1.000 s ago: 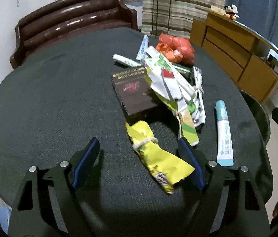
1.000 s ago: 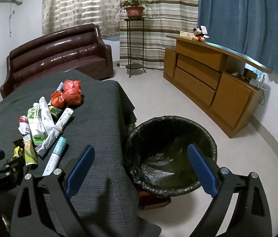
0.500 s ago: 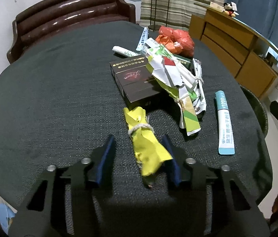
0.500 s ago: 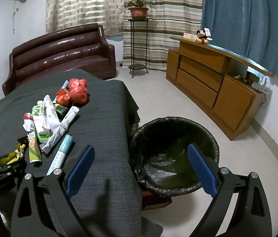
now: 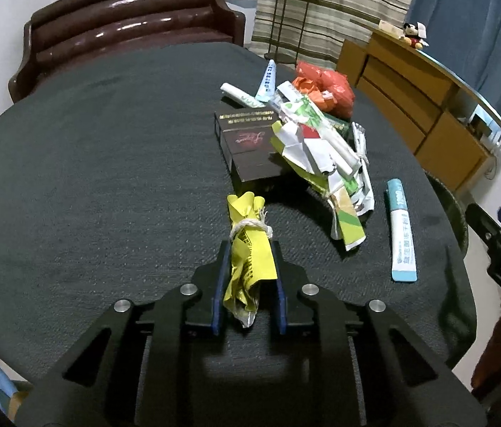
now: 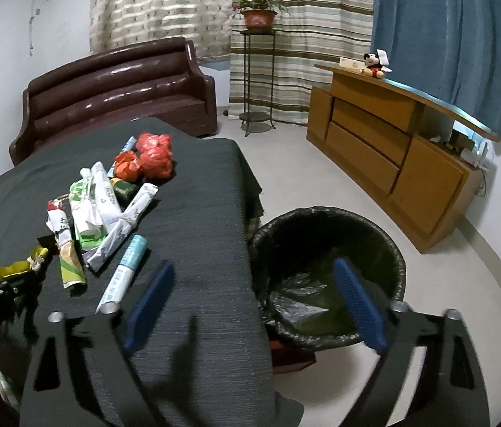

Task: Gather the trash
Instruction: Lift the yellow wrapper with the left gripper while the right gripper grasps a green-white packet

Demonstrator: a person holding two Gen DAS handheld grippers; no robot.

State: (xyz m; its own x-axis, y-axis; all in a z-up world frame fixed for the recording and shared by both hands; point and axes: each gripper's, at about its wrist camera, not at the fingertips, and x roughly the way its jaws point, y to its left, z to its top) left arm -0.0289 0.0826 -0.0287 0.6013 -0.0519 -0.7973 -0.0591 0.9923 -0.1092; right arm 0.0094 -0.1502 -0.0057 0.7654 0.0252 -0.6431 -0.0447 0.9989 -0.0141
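Observation:
My left gripper is shut on a crumpled yellow wrapper tied with white string, low over the dark tablecloth. Beyond it lies a trash pile: a dark brown box, crumpled white and green wrappers, an orange-red bag and a blue and white tube. My right gripper is open and empty, hovering between the table's right edge and a black-lined trash bin on the floor. The wrapper and pile also show in the right wrist view.
A brown leather sofa stands behind the table. A wooden sideboard runs along the right wall with a plush toy on it. A plant stand is by the curtains. The bin sits close against the table's right side.
My left gripper has closed from wide open onto the yellow wrapper. My right gripper has shifted slightly, staying open above the bin and table edge.

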